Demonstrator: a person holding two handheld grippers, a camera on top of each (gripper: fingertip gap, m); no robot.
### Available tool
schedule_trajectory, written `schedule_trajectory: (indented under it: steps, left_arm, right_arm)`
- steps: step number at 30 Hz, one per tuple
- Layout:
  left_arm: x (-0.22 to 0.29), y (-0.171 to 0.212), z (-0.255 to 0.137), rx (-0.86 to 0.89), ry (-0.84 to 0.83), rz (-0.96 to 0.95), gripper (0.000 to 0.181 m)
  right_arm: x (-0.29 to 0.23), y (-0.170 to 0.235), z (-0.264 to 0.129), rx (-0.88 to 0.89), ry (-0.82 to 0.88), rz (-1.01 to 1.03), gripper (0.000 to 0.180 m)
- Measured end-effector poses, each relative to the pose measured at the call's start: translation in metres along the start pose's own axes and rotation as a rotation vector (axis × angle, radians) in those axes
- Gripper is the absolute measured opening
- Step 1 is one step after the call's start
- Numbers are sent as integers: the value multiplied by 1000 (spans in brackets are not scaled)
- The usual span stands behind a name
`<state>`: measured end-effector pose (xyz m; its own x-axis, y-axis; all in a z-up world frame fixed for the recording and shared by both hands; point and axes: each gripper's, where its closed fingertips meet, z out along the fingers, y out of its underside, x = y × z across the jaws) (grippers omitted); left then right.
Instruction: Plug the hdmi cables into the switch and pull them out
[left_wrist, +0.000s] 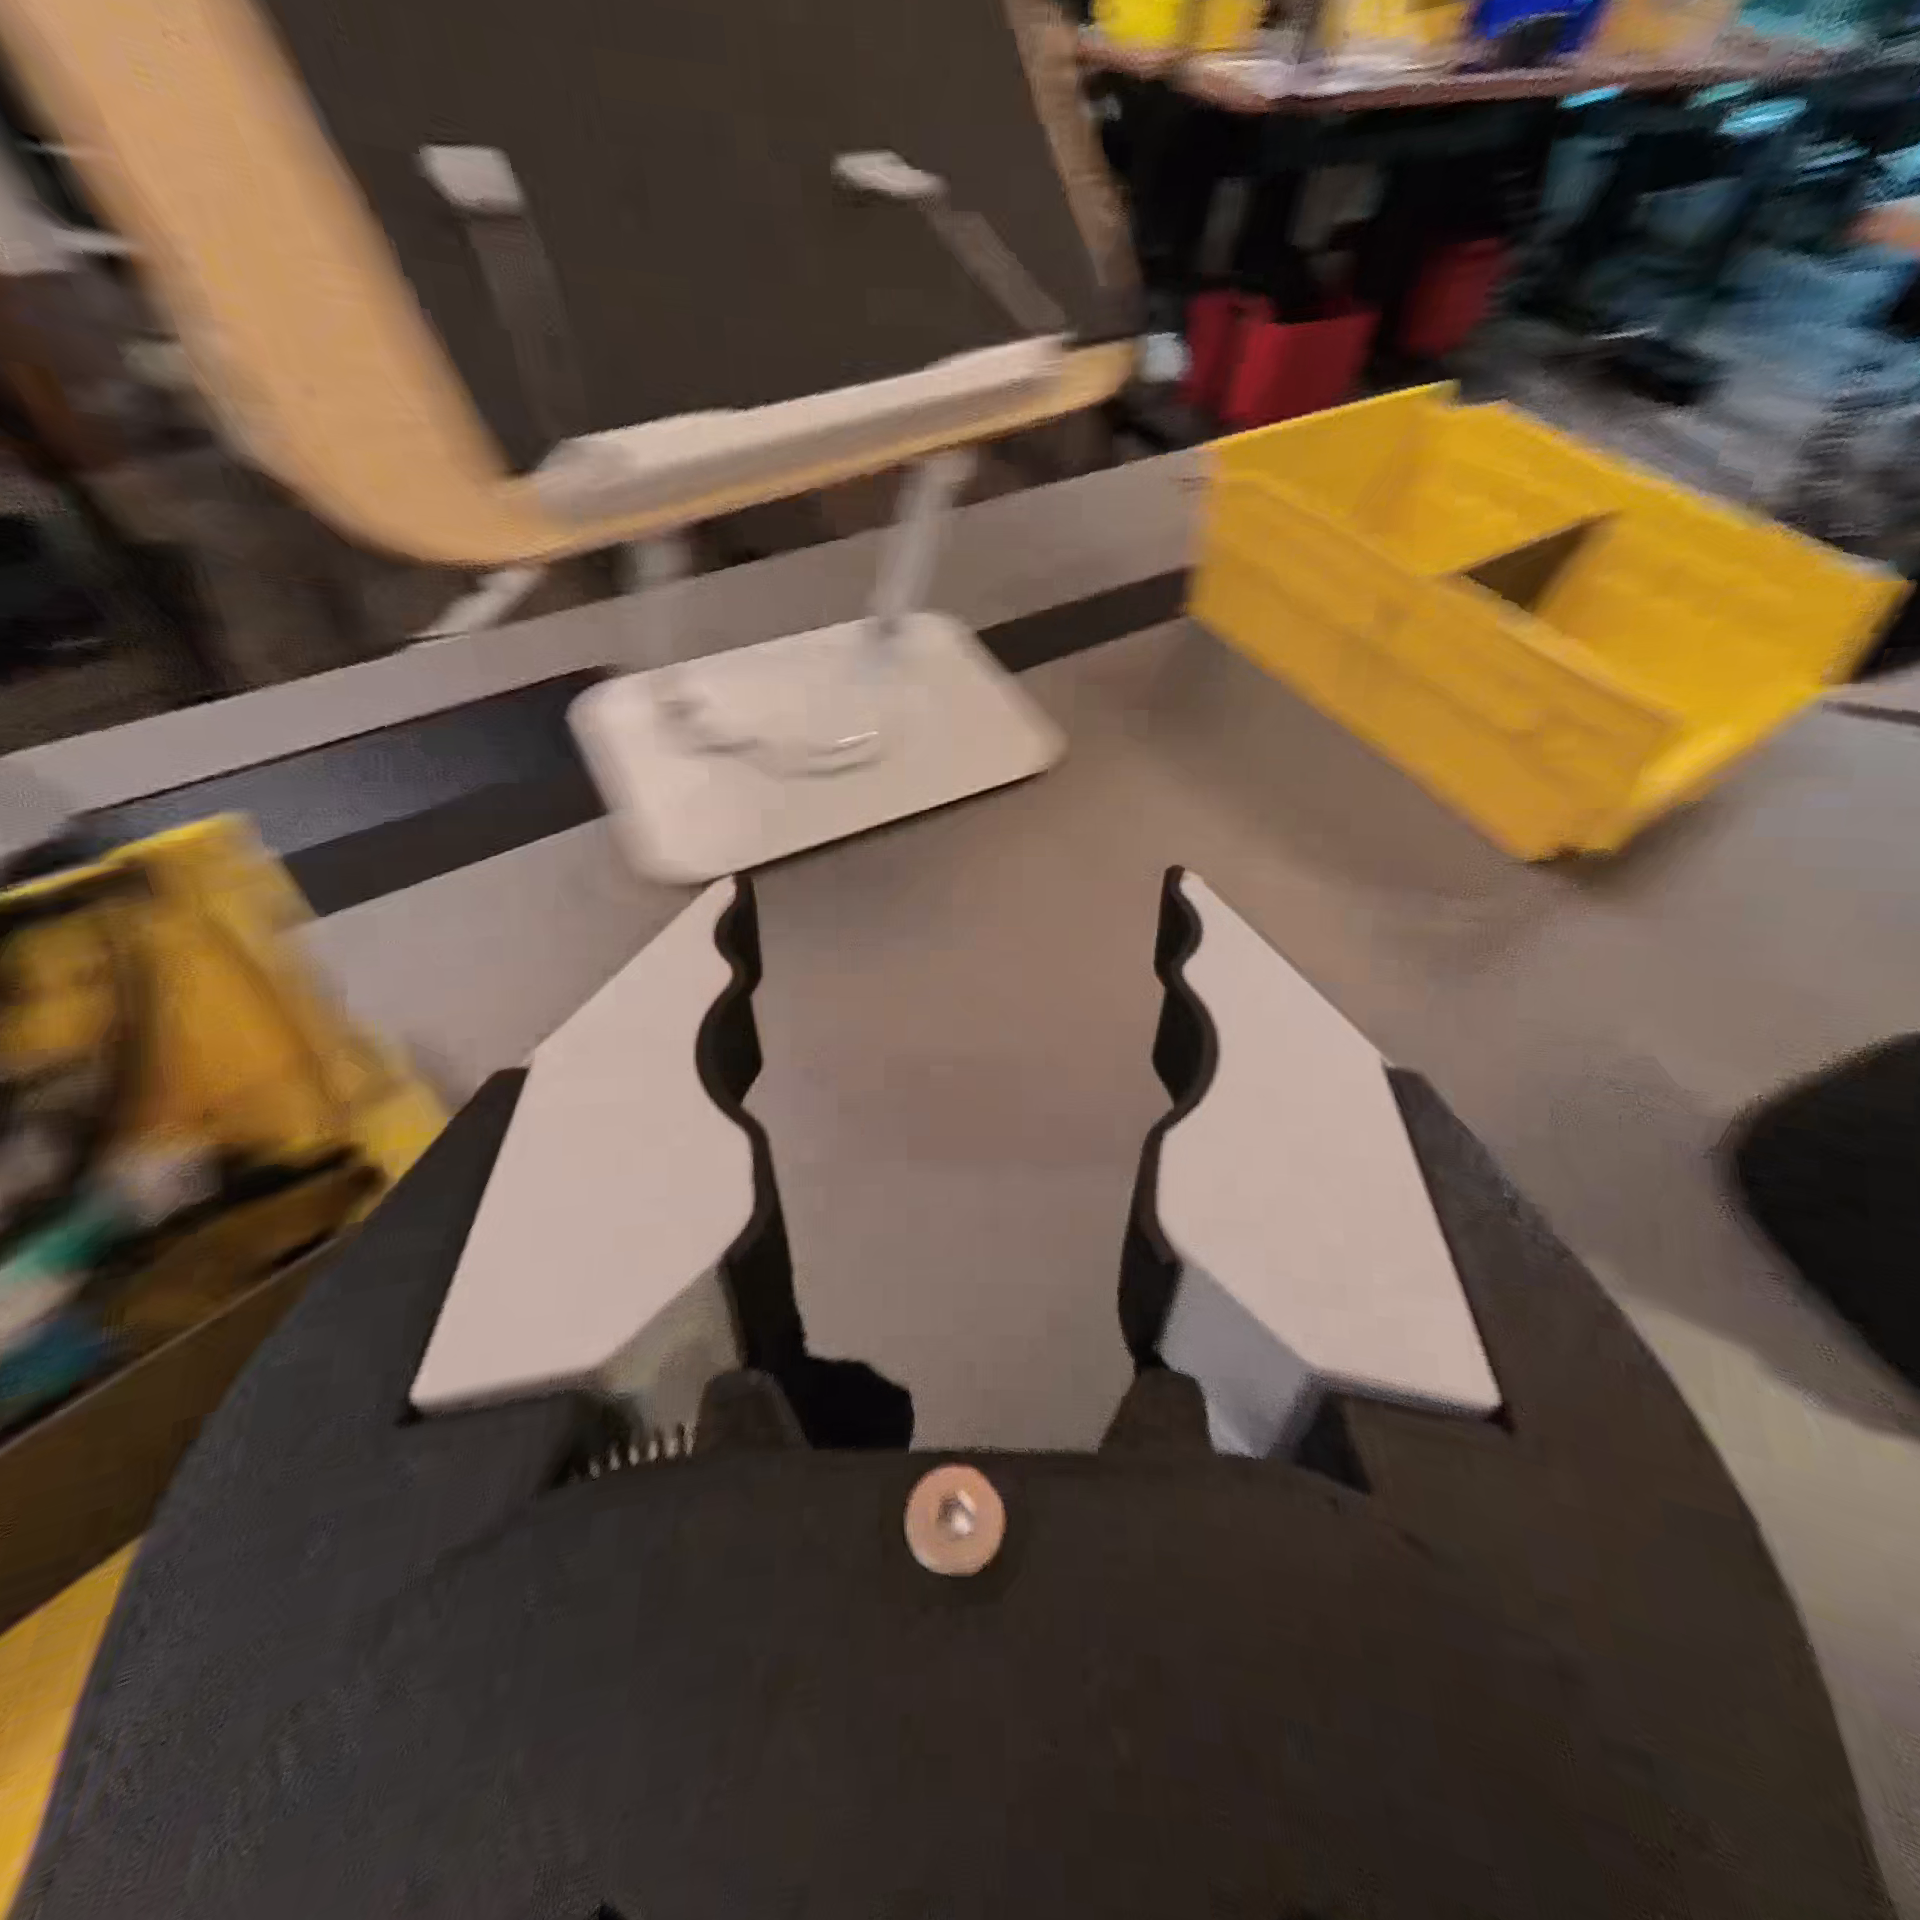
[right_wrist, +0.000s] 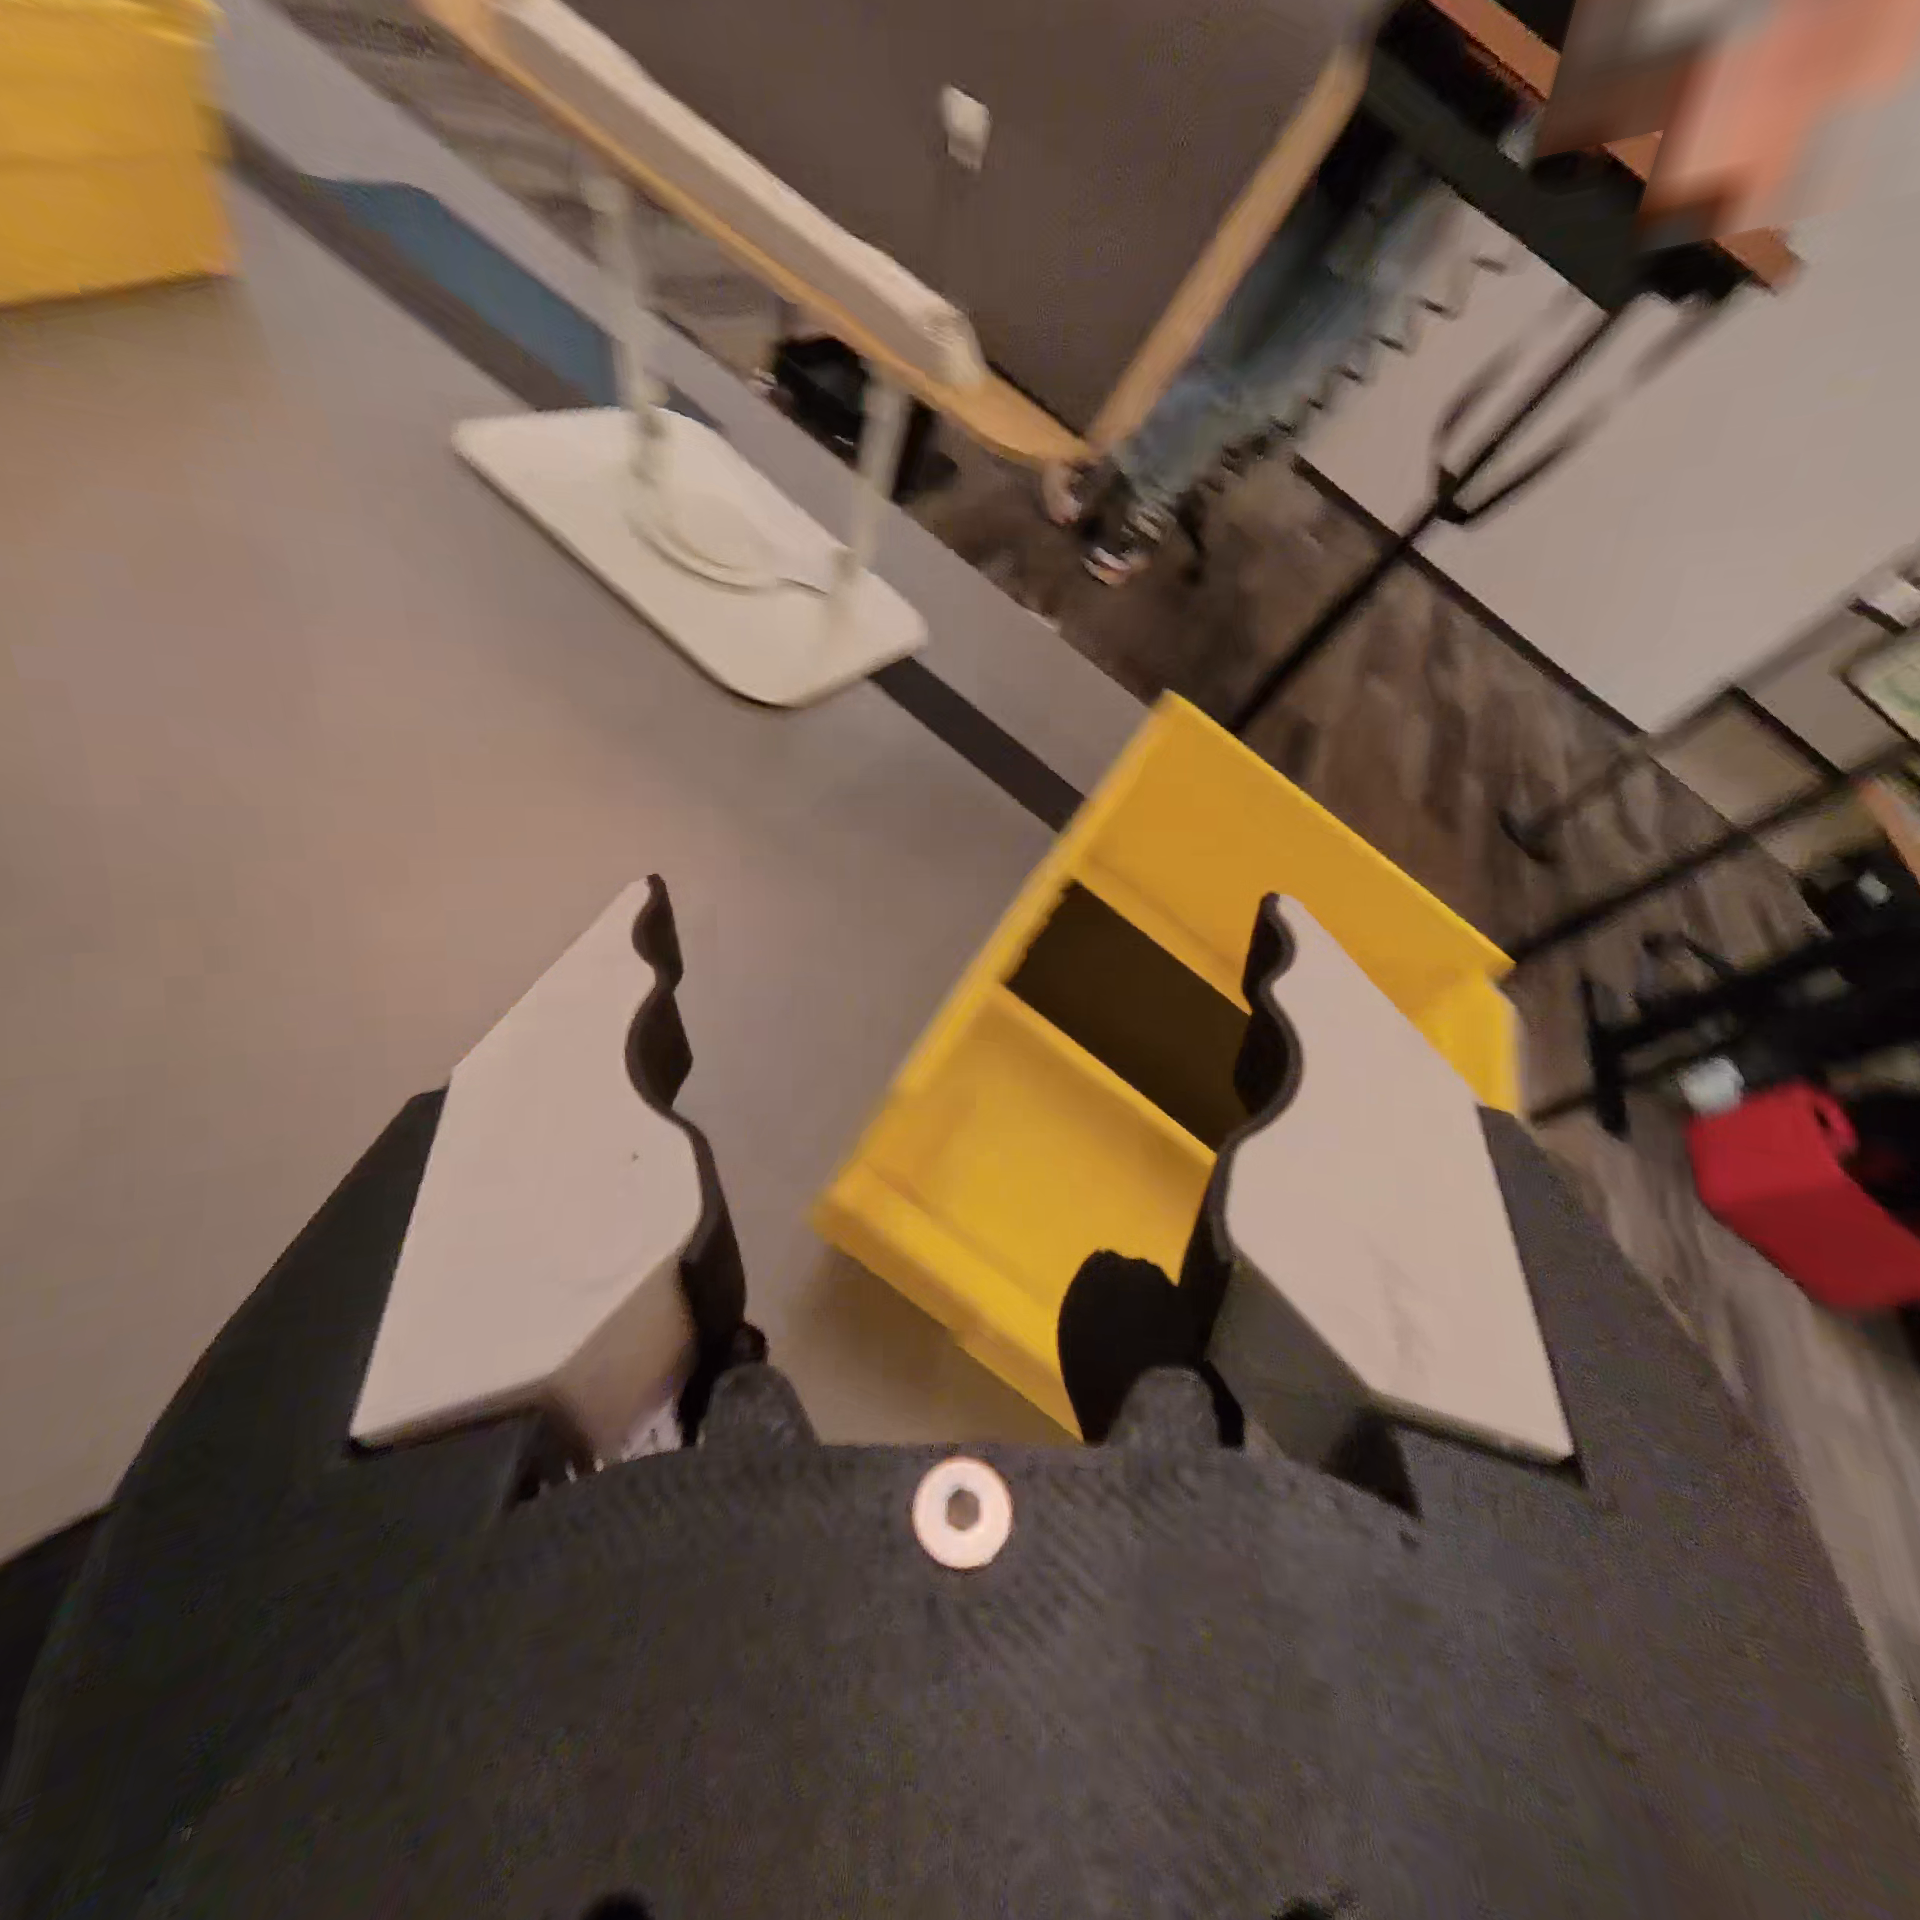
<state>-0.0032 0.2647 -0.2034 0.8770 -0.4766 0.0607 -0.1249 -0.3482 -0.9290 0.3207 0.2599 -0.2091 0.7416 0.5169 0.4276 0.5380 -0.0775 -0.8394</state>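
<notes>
A: Two things fill most of what shows: the grey desk (left_wrist: 1039, 1039) and, on it, an open yellow bin (left_wrist: 1507, 613) with a divider, off to the right. A second yellow bin (left_wrist: 156, 1039) sits at the left edge, with blurred clutter inside.

B: And the white stand (left_wrist: 821, 727)?

A: Flat base plate, thin posts, near the far edge. Smaller than the bins.

B: Where are the HDMI cables and the switch?

A: I can't find either in the two views (motion blur doesn't help). Possibly in that left bin, but I can't tell.

B: The tools?

A: The left hand-held gripper (left_wrist: 956, 894) hangs over bare desk, jaws spread, holding nothing. The right hand-held gripper (right_wrist: 961, 899) is likewise parted and empty, above the divided bin's near corner.

B: Handling, once found?

A: My guess: the cable is limp and light, the plug stiff. Take the moulded plug body across its flat sides, never the cord; brace the switch, since it likely slides.
</notes>
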Motion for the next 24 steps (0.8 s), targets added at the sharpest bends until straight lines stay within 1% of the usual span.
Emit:
schedule_trajectory:
  steps: [2, 4, 7, 9, 11, 13, 14, 15, 16, 18, 19, 22, 24]
  left_arm:
    - [-74, 16, -48, -24, -216, 36, 75]
    - [-142, 44, -94, -99, -407, 41, 78]
    - [-210, 97, -146, -219, -554, -57, 81]
    - [-237, 132, -165, -302, -598, -106, 82]
    - [-247, 161, -170, -346, -581, -182, 82]
    - [-247, 185, -165, -391, -535, -248, 73]
    - [-249, 194, -162, -405, -532, -264, 65]
    - [-248, 198, -158, -401, -516, -268, 53]
    - [-248, 195, -155, -369, -503, -271, 32]
    - [-250, 195, -151, -381, -493, -253, 3]
    - [-255, 194, -150, -379, -513, -250, 3]
    - [-263, 193, -147, -339, -489, -334, 3]
    - [-269, 192, -146, -328, -486, -352, 2]
  right_arm:
    - [-41, -8, 11, 27, -102, 13, 107]
    - [-76, -2, 27, 12, -201, 36, 108]
    - [-111, 8, 48, 16, -296, 60, 107]
    - [-126, 19, 60, 0, -336, 71, 106]
    - [-135, 32, 70, -15, -356, 80, 103]
    - [-141, 43, 76, -30, -373, 94, 102]
    - [-143, 49, 78, -33, -375, 97, 100]
    - [-145, 53, 80, -46, -386, 106, 99]
    - [-147, 55, 80, -57, -396, 111, 100]
    - [-147, 53, 81, -46, -392, 100, 98]
    - [-149, 55, 81, -53, -398, 97, 97]
    - [-154, 64, 85, -95, -417, 100, 98]
    - [-154, 66, 87, -107, -424, 115, 99]
